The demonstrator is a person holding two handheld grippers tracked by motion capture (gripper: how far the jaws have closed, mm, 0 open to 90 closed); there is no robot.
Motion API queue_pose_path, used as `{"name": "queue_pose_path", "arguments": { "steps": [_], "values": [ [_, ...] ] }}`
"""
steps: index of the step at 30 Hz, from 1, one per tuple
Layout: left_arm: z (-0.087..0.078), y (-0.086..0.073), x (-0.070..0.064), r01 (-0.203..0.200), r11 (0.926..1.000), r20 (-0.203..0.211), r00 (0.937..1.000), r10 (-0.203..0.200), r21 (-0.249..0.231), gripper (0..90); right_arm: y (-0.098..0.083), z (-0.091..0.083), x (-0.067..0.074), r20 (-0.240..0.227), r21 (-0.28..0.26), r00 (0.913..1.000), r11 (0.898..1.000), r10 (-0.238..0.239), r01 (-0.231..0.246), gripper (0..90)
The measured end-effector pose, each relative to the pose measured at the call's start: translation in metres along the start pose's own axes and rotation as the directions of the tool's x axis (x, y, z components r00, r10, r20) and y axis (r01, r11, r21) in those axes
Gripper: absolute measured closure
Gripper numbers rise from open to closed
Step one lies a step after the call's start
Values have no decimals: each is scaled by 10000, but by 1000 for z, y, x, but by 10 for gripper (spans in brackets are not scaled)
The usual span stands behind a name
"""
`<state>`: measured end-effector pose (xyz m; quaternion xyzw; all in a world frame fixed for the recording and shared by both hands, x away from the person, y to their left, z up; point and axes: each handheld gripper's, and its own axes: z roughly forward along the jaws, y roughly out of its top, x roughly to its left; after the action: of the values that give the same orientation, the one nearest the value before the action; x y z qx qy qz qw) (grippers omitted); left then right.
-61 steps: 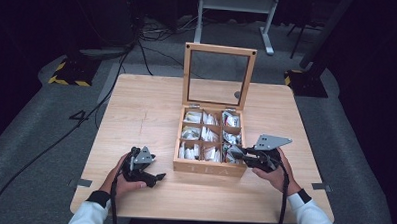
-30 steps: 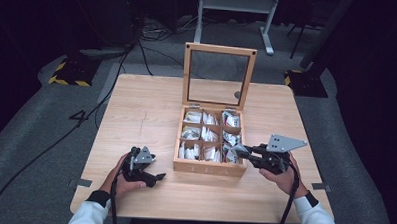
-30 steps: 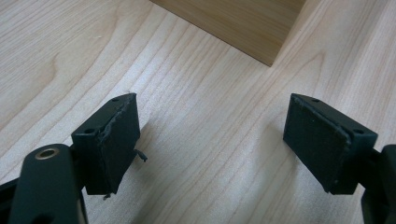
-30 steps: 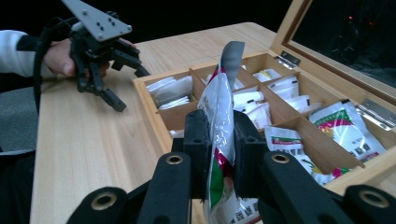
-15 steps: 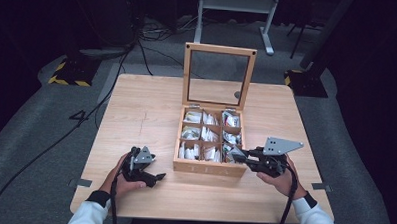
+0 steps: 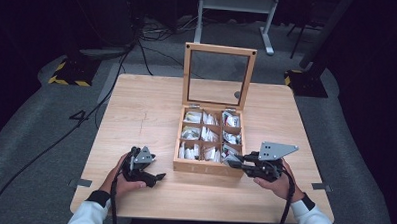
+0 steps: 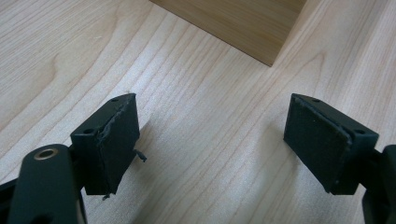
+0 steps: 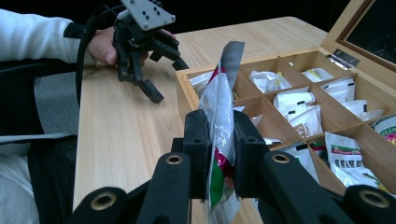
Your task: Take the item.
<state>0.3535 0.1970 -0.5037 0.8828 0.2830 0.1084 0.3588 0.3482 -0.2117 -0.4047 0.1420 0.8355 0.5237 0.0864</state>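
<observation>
- From above, the right claw [image 6: 236, 161] sits at the near right corner of the wooden box [image 6: 208, 166], its tip over the nearest right compartment; what it grips is too small to make out from here.
- The right gripper view settles it: both jaws are clamped flat on a silver sachet [image 8: 219, 116] with red and green print, held upright between the pads, its top edge standing above the box's near wall.
- That same view shows the other compartments holding white packets [image 8: 297, 108], and the glass lid [image 8: 369, 28] leaning open at the far side.
- The left claw [image 6: 156, 178] rests on the table [image 6: 136, 110] to the left of the box, near the front edge, in the person's left hand [image 6: 120, 177].
- The left gripper view shows its jaws spread wide with nothing but bare wood grain between them; one corner of the box shows just ahead, apart from the pads [image 7: 112, 140].
- Open room: the whole left half of the table is free, and there is a strip of bare wood between the box's front wall and the near edge.
- On the right, the box sits closer to the table edge, so that hand has less room.
</observation>
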Motion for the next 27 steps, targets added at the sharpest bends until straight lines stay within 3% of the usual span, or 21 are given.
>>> {"name": "queue_pose_path", "arguments": {
  "steps": [13,27],
  "values": [
    [2,1,1,-64,10000,51,10000,64,21,169,1,1,3,-168,-23,9998,10000,-53,53,788],
    [1,1,1,-62,10000,44,10000,62,28,168,1,17,18,-867,231,9957,9992,-318,340,789]
  ]
}}
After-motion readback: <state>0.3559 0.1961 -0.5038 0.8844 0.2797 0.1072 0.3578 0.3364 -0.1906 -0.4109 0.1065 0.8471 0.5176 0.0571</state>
